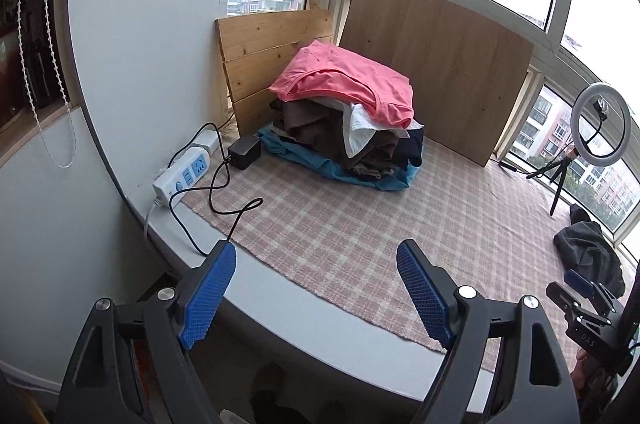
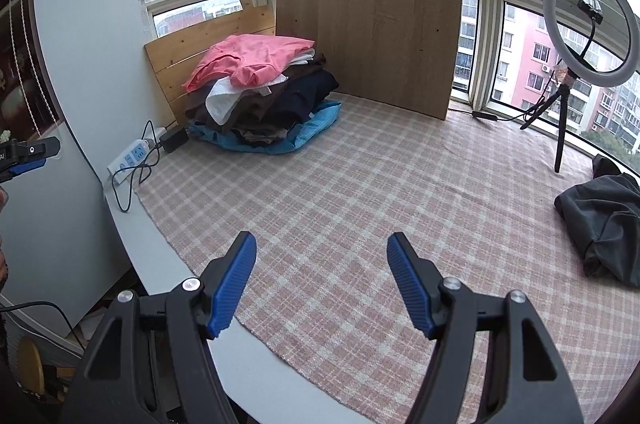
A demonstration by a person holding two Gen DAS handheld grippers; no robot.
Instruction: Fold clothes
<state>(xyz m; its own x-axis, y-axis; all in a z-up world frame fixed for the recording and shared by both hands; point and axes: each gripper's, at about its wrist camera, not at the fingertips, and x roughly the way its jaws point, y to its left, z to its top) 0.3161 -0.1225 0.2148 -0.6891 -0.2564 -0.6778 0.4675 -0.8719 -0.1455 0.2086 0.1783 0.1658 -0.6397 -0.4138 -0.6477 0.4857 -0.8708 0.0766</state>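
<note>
A pile of folded clothes [image 1: 348, 128] stands at the back of the checked cloth [image 1: 340, 232], with a pink garment [image 1: 344, 80] on top and a blue one at the bottom. The pile also shows in the right wrist view [image 2: 264, 96]. A crumpled dark grey garment [image 2: 604, 220] lies at the right edge; it shows in the left wrist view too [image 1: 588, 252]. My left gripper [image 1: 316, 296] is open and empty over the near table edge. My right gripper [image 2: 322, 280] is open and empty above the cloth's front.
Two wooden boards [image 2: 372, 32] lean against the windows behind the pile. A white power strip [image 1: 182, 176], black adapter [image 1: 244, 150] and looped cable [image 1: 224, 192] lie at the left. A ring light on a tripod [image 2: 588, 24] stands at the right.
</note>
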